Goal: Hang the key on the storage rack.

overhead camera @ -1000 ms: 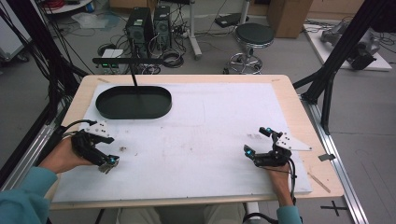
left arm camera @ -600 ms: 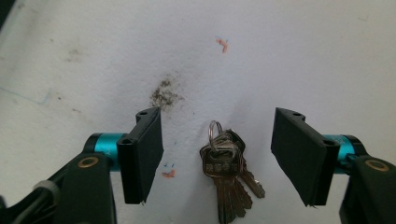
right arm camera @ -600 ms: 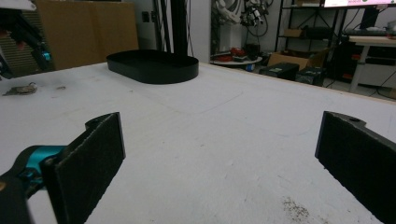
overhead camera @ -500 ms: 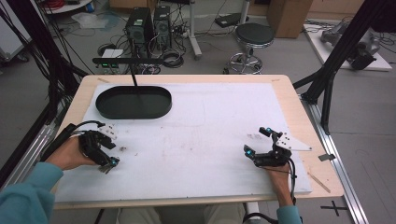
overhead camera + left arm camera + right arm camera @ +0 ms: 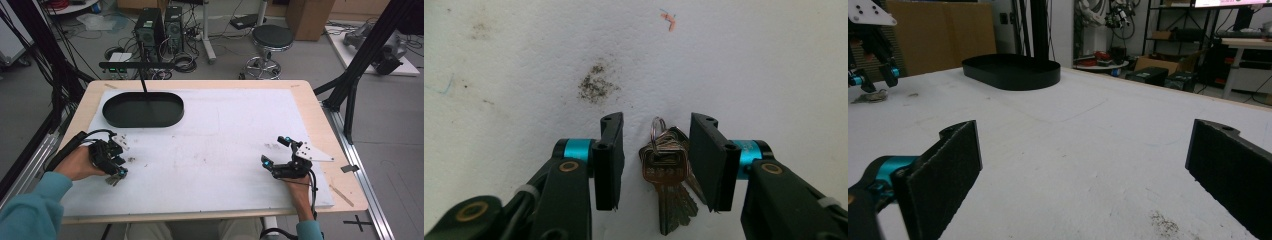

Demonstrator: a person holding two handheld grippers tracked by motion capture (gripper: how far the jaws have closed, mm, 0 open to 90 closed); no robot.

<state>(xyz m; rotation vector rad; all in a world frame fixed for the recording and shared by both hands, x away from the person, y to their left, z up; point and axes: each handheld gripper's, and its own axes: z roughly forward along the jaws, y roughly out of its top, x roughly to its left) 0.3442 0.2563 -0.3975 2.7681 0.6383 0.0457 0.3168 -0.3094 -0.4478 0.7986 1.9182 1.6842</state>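
Observation:
A bunch of keys [image 5: 667, 172] on a ring lies flat on the white table cover, between the two jaws of my left gripper [image 5: 657, 165]. The jaws stand open on either side of the keys, not pressing them. In the high view the left gripper [image 5: 116, 171] points down at the keys [image 5: 113, 179] near the table's left front. My right gripper [image 5: 276, 153] rests at the right front, open wide, with nothing between its jaws. From the right gripper view the keys [image 5: 870, 96] and the left gripper [image 5: 873, 77] show far off at the left.
A black oval tray [image 5: 143, 110] sits at the back left of the table; it also appears as the tray [image 5: 1010, 71] in the right gripper view. A dark smudge [image 5: 595, 86] marks the cover just beyond the keys. Wooden table edges [image 5: 345, 145] frame the white cover.
My left gripper has shifted right and tipped down over the keys. The right gripper has stayed put.

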